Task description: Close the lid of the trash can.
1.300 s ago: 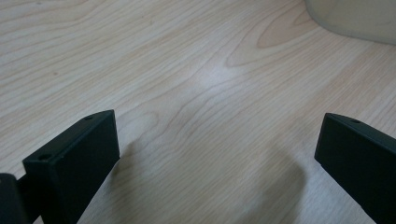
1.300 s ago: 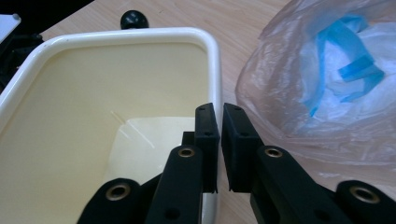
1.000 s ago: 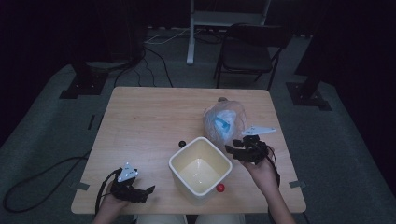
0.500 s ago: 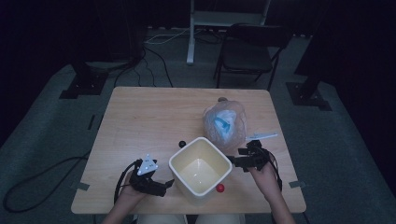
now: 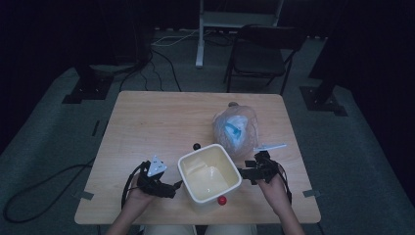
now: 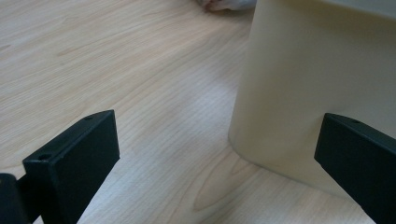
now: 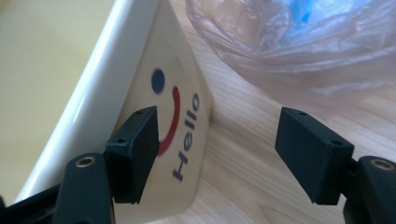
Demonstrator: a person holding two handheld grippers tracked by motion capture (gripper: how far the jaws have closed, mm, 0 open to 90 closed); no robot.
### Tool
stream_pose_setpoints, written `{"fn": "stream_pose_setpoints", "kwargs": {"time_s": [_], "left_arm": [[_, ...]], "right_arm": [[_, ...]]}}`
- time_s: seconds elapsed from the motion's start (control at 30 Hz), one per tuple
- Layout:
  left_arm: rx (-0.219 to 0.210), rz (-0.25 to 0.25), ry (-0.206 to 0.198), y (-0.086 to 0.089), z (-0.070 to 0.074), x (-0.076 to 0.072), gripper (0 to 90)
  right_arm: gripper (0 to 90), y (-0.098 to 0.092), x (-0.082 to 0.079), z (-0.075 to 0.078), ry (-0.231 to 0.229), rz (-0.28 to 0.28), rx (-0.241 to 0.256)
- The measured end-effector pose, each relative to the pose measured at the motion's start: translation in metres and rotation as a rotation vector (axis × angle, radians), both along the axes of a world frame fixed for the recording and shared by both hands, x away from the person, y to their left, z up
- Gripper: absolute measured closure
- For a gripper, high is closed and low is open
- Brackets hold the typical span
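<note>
I have the left claw (image 5: 177,185) and the right claw (image 5: 243,172), both released, flanking the cream tub (image 5: 209,177) on the bench (image 5: 156,122), ready to steady it from either side.

- Left black two-jaw handheld gripper (image 5: 177,184): a chunky dark body with a pale grey three-cornered plate (image 5: 156,166) on top and a thin black cable (image 5: 128,182) looping from it.
- In the left gripper view its jaws are flat, matte black rectangular blocks with squared edges and small round holes near the corners.
- Right black two-jaw handheld gripper (image 5: 243,172): the same dark, angular build, with a black cable (image 5: 285,178) trailing back along the forearm.
- In the right gripper view its jaws are black rectangular pads, each with small screw holes, mounted on rounded black arms bearing brass-coloured screw inserts.
- The person's forearms are bare, no sleeves visible.
</note>
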State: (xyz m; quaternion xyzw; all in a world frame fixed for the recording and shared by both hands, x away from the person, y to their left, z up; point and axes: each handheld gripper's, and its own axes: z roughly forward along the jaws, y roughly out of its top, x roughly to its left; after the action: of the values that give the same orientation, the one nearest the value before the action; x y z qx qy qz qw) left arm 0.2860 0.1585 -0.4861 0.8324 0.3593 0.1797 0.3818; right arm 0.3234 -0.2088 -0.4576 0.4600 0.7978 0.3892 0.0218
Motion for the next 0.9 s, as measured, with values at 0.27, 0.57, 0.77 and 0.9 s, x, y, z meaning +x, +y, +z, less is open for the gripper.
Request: {"fn": "stream_pose_setpoints", "kwargs": {"time_s": [0.27, 0.57, 0.77, 0.9], "left_arm": [[0.041, 0.034, -0.023, -0.001, 0.003, 0.009, 0.5], [0.043, 0.060, -0.019, -0.002, 0.004, 0.032, 0.5], [0.061, 0.077, -0.014, -0.001, 0.006, 0.048, 0.5], [0.069, 0.080, -0.013, -0.001, 0.007, 0.053, 0.5]], "right_arm": [[31.5, 0.004, 0.004, -0.003, 0.021, -0.012, 0.031], [32.0, 0.006, 0.014, -0.002, 0.019, -0.040, 0.042], [32.0, 0.008, 0.020, -0.001, 0.029, -0.050, 0.044], [31.3, 0.009, 0.021, -0.002, 0.032, -0.053, 0.049]]}}
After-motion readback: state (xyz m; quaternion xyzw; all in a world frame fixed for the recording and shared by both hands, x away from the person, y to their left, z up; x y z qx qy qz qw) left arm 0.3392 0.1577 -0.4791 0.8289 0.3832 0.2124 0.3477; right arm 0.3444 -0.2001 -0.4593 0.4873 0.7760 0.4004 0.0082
